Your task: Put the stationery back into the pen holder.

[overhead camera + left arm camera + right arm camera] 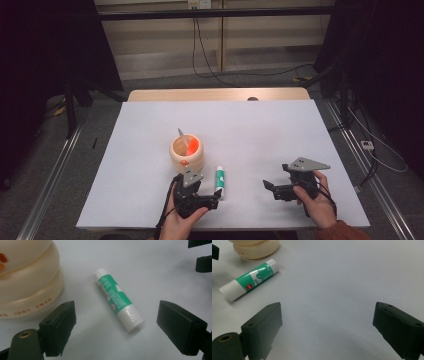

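A green-and-white glue stick (219, 181) lies flat on the white table, just right of a cream ribbed pot (187, 153) that holds an orange item and a grey-handled tool. My left gripper (216, 195) is open near the front edge, its tips close to the glue stick's near end. In the left gripper view the glue stick (118, 298) lies on the table ahead of the wide-apart jaws, untouched, with the pot (27, 282) at the left. My right gripper (268, 187) is open further right, over bare table. The right gripper view has the glue stick (249, 279) and pot (257, 248) at upper left.
The white table sheet (260, 130) has free room behind and to the right of the pot. A wooden table edge (215, 95) runs along the back. Black curtains, cables and floor rails surround the table.
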{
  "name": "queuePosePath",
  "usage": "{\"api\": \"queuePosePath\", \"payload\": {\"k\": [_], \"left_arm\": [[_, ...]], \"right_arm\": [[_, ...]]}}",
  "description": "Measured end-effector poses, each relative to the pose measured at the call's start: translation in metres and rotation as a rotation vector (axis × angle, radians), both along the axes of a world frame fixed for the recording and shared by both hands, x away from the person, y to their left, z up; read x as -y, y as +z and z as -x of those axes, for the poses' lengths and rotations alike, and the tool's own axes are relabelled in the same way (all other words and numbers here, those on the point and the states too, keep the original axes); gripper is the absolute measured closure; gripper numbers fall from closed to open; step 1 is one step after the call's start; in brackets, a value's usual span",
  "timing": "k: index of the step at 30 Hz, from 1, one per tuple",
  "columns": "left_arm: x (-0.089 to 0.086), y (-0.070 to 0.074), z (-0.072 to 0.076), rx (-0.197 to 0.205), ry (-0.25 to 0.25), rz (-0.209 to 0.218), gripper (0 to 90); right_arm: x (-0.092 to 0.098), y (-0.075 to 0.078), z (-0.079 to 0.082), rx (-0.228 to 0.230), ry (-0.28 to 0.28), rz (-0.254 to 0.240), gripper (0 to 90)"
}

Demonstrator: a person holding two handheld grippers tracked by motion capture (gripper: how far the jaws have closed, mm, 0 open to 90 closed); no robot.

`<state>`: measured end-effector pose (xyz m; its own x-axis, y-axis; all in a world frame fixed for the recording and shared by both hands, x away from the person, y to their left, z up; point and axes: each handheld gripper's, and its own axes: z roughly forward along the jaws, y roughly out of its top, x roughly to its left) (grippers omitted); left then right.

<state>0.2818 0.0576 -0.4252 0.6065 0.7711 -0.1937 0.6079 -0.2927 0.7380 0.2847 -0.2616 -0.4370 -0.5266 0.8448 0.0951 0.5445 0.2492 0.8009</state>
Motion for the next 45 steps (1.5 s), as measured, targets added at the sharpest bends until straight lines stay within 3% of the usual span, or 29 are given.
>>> {"api": "queuePosePath", "payload": {"k": [6,9,13,18,20,25,27,31,36,40,43,45], "left_arm": [[0.017,0.000,-0.002,0.000,-0.004,-0.047,15.6],[0.023,-0.001,-0.005,-0.025,0.000,-0.069,17.8],[0.027,-0.001,-0.010,-0.020,0.032,-0.108,22.4],[0.029,-0.002,-0.017,-0.069,0.084,-0.106,25.8],[0.033,-0.004,-0.017,-0.061,0.090,-0.123,26.1],[0.040,-0.008,-0.018,-0.061,0.068,-0.157,32.0],[0.041,-0.010,-0.020,-0.065,0.081,-0.165,35.0],[0.042,-0.014,-0.023,-0.086,0.097,-0.161,37.7],[0.047,-0.016,-0.024,-0.107,0.068,-0.167,43.5],[0.048,-0.017,-0.022,-0.079,0.051,-0.197,44.9],[0.047,-0.017,-0.022,-0.078,0.055,-0.189,50.9],[0.047,-0.018,-0.022,-0.062,0.035,-0.207,54.5]], "right_arm": [[0.001,0.000,0.000,-0.003,0.002,-0.002,8.5],[0.001,0.000,0.000,-0.003,0.006,0.002,8.5],[0.001,-0.001,0.000,-0.007,0.005,0.001,8.5],[0.001,0.000,0.000,-0.006,0.006,0.001,8.5],[0.001,-0.001,0.000,-0.007,0.006,0.002,8.5],[0.001,-0.001,0.000,-0.009,0.007,0.003,8.5],[0.001,-0.001,0.000,-0.009,0.008,0.003,8.5],[0.001,-0.001,0.000,-0.012,0.005,0.002,8.6],[0.000,-0.002,-0.001,-0.012,0.006,0.002,8.6],[0.001,-0.001,0.000,-0.011,0.005,0.003,8.7],[0.001,-0.002,0.000,-0.011,0.005,0.003,8.6],[0.001,-0.002,-0.001,-0.015,0.007,0.002,8.6]]}}
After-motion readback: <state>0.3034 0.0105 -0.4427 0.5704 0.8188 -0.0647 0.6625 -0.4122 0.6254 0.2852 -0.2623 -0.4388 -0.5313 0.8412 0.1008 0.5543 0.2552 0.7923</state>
